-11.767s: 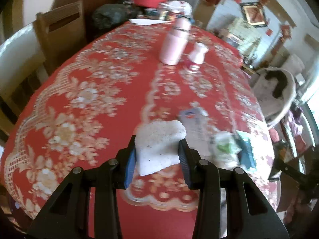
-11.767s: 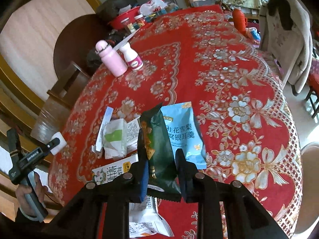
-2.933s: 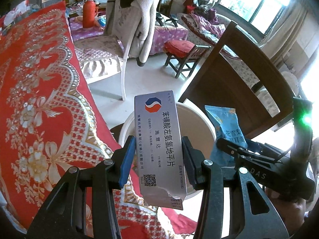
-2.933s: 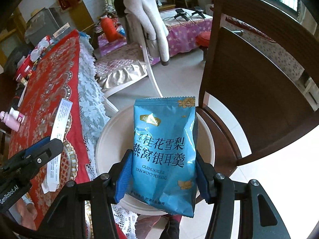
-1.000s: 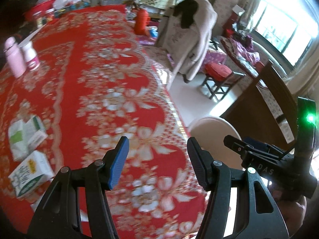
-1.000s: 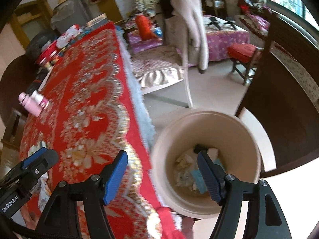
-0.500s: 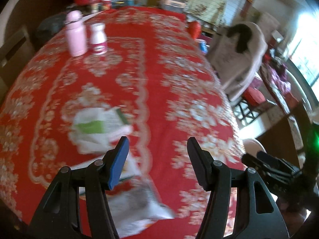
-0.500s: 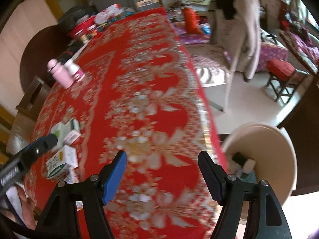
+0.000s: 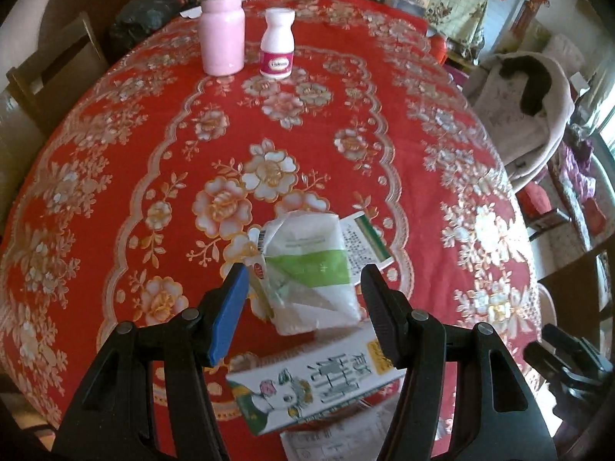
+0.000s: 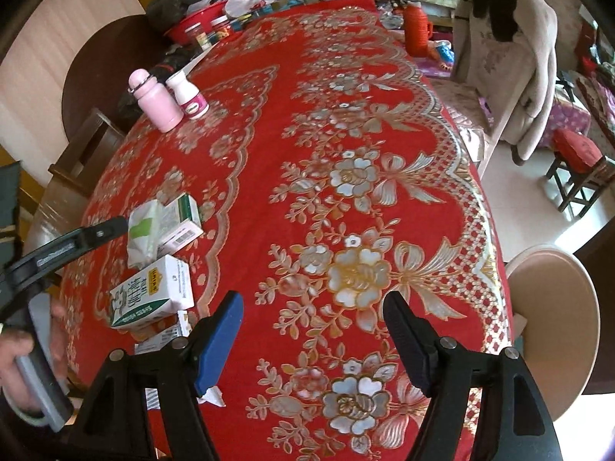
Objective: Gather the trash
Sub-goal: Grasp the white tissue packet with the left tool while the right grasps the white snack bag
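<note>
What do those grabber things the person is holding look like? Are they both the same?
Yes, they match. The left gripper and the right gripper are both black plastic with silver screw heads at the pivots. Each has two fingers: one wears a bright blue pad, the other a black ribbed pad. From the right wrist camera, the left gripper's handle looks grey, held in a hand.

A lived-in home dining room is showing here. A red floral tablecloth [image 10: 346,123] is covering a large round table, with a pink flask [image 9: 223,27] and pill bottle [image 9: 277,44] standing at the upper left. A padded coat [image 10: 511,50] is hanging over a chair at the upper right, and a small red-cushioned stool [image 10: 576,161] is sitting on the tiled floor.
</note>
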`<move>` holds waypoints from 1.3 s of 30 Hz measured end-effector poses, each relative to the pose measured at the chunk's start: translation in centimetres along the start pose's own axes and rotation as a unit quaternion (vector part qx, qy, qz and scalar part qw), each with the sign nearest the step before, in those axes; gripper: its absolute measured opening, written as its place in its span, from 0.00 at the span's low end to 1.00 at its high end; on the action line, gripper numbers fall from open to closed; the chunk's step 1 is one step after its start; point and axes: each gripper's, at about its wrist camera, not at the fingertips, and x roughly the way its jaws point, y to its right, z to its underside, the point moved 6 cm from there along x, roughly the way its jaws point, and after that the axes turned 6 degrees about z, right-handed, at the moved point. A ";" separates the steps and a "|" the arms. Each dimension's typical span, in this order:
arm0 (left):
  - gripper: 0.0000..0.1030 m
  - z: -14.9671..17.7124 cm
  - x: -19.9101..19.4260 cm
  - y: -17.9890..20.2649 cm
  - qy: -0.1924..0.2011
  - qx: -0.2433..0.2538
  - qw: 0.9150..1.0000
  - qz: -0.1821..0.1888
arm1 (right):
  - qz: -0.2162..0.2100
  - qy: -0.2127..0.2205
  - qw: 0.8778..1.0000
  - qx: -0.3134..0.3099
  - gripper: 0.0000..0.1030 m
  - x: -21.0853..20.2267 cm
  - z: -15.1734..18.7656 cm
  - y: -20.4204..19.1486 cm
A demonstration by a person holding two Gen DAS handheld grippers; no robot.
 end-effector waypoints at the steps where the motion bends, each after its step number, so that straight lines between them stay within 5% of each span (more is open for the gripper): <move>1: 0.57 0.0 0.5 -0.1 -0.003 0.005 1.000 -0.003 | 0.001 -0.001 1.000 -0.001 0.71 0.0 0.1 -0.1; 7: 0.54 -0.1 1.9 -0.3 -0.009 0.025 0.999 0.017 | -0.003 -0.011 1.000 -0.003 0.71 0.1 0.9 -0.8; 9: 0.26 -0.2 1.9 -0.4 -0.011 0.030 0.999 0.030 | -0.008 -0.018 1.000 -0.004 0.71 0.3 1.4 -1.2; 15: 0.10 -0.6 1.1 -1.3 -0.012 0.044 0.997 0.066 | -0.042 -0.063 0.997 -0.030 0.71 0.6 4.3 -3.7; 22: 0.11 -0.6 1.0 -1.6 -0.020 0.071 0.994 0.077 | -0.008 -0.111 0.988 -0.105 0.71 2.2 8.6 -7.1; 25: 0.28 -0.6 1.5 -1.6 -0.038 0.070 0.992 0.094 | 0.033 -0.098 0.989 -0.106 0.71 3.0 8.4 -7.6; 27: 0.44 -0.7 1.6 -1.7 -0.038 0.066 0.991 0.105 | 0.064 -0.076 0.990 -0.099 0.71 3.6 7.3 -7.7; 33: 0.45 -1.3 2.8 -2.0 -0.057 0.046 0.989 0.126 | 0.098 -0.026 0.994 -0.033 0.71 4.1 3.5 -7.1; 39: 0.44 -1.9 3.4 -1.4 -0.043 0.049 0.989 0.133 | 0.067 -0.016 0.997 0.036 0.72 1.2 4.2 -6.5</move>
